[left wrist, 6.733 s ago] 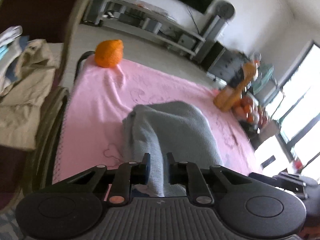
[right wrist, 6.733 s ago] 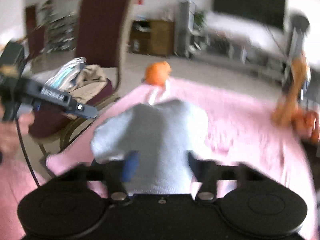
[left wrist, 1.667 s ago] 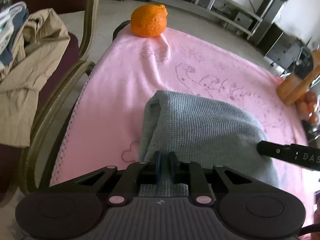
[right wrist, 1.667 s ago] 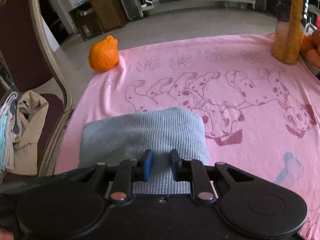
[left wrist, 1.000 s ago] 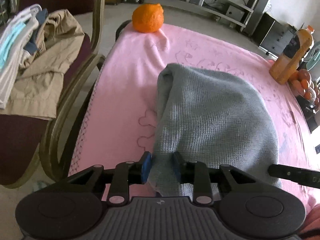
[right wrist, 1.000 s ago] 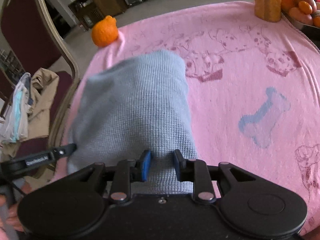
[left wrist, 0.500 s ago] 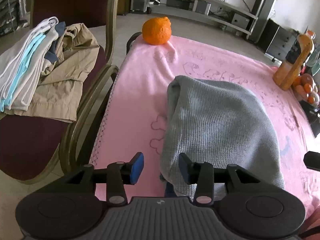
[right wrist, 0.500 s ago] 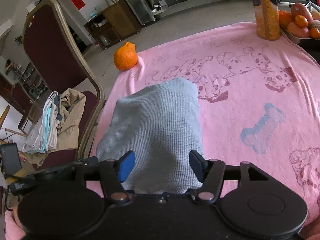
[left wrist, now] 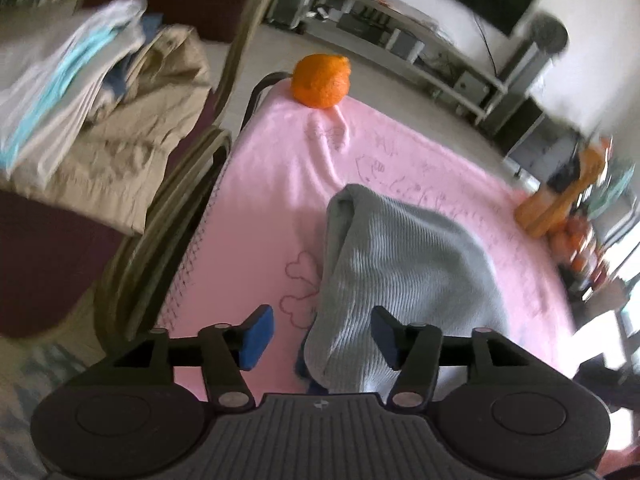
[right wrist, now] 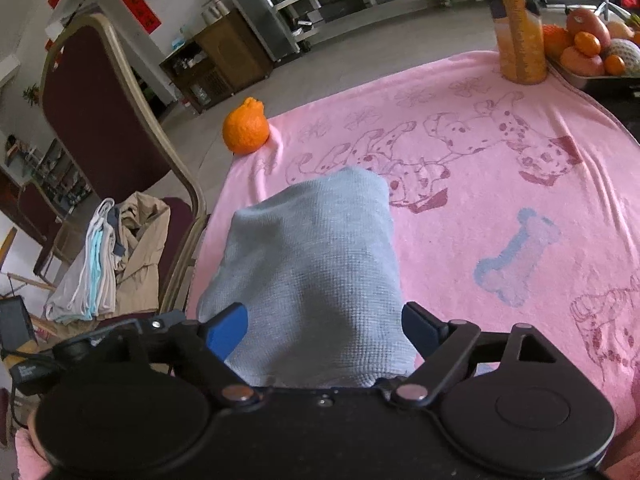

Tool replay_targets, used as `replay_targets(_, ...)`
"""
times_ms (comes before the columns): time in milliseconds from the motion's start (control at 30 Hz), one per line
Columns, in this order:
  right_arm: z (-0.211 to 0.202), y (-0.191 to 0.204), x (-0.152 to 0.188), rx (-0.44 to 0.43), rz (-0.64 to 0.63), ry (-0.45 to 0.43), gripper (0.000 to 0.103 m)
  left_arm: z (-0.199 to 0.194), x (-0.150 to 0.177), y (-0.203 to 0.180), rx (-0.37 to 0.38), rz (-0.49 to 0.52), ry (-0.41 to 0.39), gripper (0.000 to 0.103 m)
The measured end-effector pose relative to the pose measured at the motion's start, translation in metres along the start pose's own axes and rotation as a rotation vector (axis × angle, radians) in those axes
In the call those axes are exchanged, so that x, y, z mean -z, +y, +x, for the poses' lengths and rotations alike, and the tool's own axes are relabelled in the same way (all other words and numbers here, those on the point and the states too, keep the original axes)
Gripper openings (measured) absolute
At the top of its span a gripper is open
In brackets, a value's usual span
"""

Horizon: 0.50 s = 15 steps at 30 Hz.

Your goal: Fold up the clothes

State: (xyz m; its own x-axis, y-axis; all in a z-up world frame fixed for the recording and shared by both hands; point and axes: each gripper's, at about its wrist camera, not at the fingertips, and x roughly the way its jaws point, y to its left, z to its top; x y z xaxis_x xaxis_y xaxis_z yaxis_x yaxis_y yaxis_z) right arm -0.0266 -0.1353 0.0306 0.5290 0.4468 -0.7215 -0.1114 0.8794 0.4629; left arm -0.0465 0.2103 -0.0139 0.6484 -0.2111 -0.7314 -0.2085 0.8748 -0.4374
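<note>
A folded grey-blue knit garment (left wrist: 404,276) (right wrist: 316,276) lies on the pink blanket (left wrist: 272,208) (right wrist: 500,168) over the table. My left gripper (left wrist: 322,336) hangs over its near left corner; its jaws are opening, the blue pads stand wide apart and do not press on the cloth. My right gripper (right wrist: 326,328) hovers above the garment's near edge, jaws also opening, with the cloth below the gap and free of the pads. The garment's nearest edge is hidden behind both gripper bodies.
An orange fruit (left wrist: 320,80) (right wrist: 245,130) sits at the blanket's far left corner. A juice bottle (right wrist: 518,20) and a tray of fruit (right wrist: 592,52) stand far right. On the left a maroon chair (right wrist: 104,120) holds a pile of clothes (left wrist: 100,120) (right wrist: 112,256).
Both grippers let go of the grey garment and their jaws spread wide. Both pulled back and up from it, and the garment now lies still on the blanket.
</note>
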Motion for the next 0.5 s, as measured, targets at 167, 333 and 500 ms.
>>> replay_targets(167,0.003,-0.019,0.002,-0.018,0.067,0.020,0.088,0.022,-0.003,0.028,0.097,-0.182,0.126,0.076)
replay_targets(333,0.018,-0.036,0.006,-0.069,0.139,0.072,0.100,0.043,0.001,0.023,0.043,-0.177,0.212,0.080)
replay_targets(500,0.032,-0.047,0.005,-0.100,0.167,0.093,0.102,0.057,0.002,0.014,0.105,-0.137,0.243,0.085)
